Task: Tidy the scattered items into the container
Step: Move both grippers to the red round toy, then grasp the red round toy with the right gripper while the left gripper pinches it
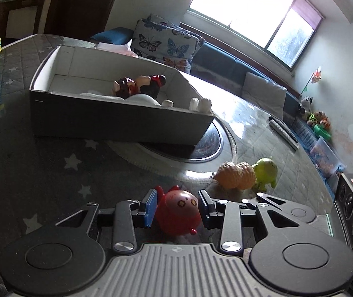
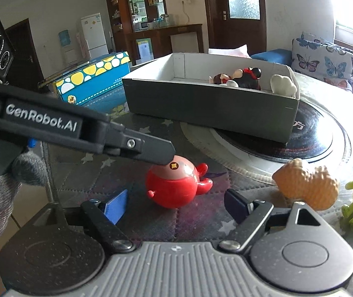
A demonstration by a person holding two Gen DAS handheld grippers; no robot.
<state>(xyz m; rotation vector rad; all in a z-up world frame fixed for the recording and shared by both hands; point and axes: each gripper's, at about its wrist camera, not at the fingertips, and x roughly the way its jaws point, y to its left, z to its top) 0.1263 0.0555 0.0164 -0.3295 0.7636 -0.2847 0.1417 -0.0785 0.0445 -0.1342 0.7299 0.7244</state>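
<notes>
A living room with a bright window, a blue sofa and a butterfly cushion [image 1: 166, 42] is sitting behind a round table [image 1: 52, 163] covered in a grey, star-printed quilted cloth.

A red round toy [image 1: 177, 214] is lying on that cloth near the table's front edge, and the left tongs [image 1: 177, 210] are straddling it: the blue pad is touching or nearly touching one flank, while the dark finger on the other side is standing just clear, so the jaws are reading as open around the toy, not yet clamping it. In the right wrist view one left finger is passing over the toy's top [image 2: 174, 185]. The right tongs [image 2: 176, 205] are hovering just short of the same toy with their jaws spread wide and nothing between the pads.

Just beside the red toy are lying an orange knobbly toy [image 1: 236, 175] and, touching it, a green figure [image 1: 266, 172]. Farther back the grey cardboard box [image 1: 117, 121] is resting partly on a dark round hob plate [image 1: 208, 146], already holding a dark-haired doll [image 1: 139, 85] and some white pieces.

The risk I am judging here is the toy's smooth, rounded body: if the left jaws close off-centre it is likely to squirt out or roll toward the table edge. Both tongs are crowding one toy, so they may knock each other or nudge the orange toy into the green one.
</notes>
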